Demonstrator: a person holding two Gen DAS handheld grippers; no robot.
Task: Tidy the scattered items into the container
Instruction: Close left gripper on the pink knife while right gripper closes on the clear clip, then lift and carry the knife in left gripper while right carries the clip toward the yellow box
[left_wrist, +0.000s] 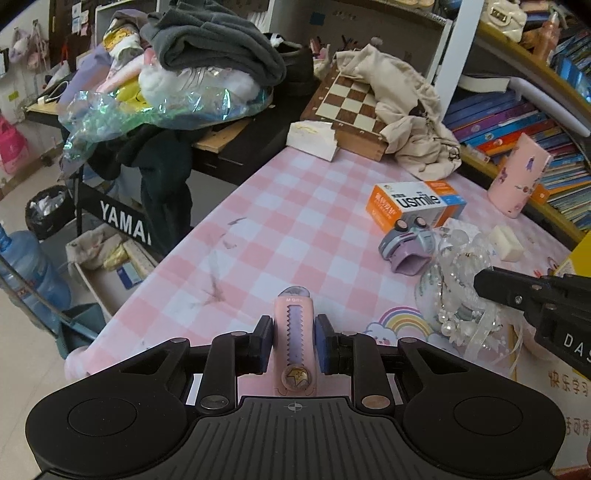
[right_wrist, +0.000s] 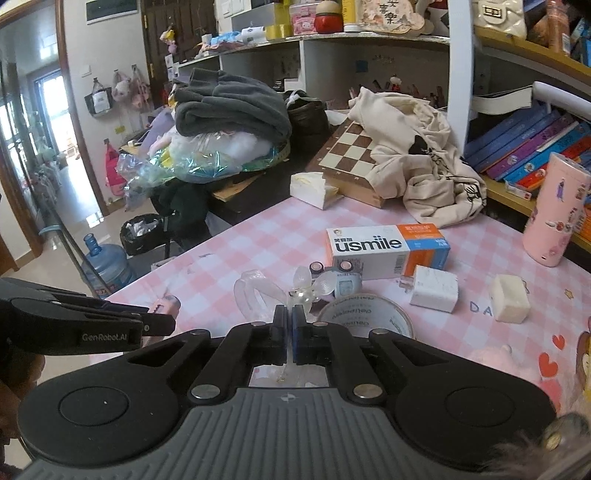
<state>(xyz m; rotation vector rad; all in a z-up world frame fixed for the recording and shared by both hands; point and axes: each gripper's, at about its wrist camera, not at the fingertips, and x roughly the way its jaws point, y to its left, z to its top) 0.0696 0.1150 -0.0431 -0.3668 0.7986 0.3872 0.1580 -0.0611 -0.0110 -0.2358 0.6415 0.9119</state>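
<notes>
Over pink checked tablecloth (left_wrist: 295, 206), left claw (left_wrist: 293, 345) grips pink utility knife (left_wrist: 294, 343); right claw (right_wrist: 290, 325) pinches clear ribbon bow (right_wrist: 258, 295).

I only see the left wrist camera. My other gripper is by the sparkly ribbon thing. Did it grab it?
Observer: Yes. The right gripper is shut on the clear ribbon bow.
Operator: Is anything hiding near the bow?
Observer: A roll of tape lies right beside it on the cloth.
Operator: Anything else?
Observer: A white charger plug sits in front of the usmile box.
</notes>
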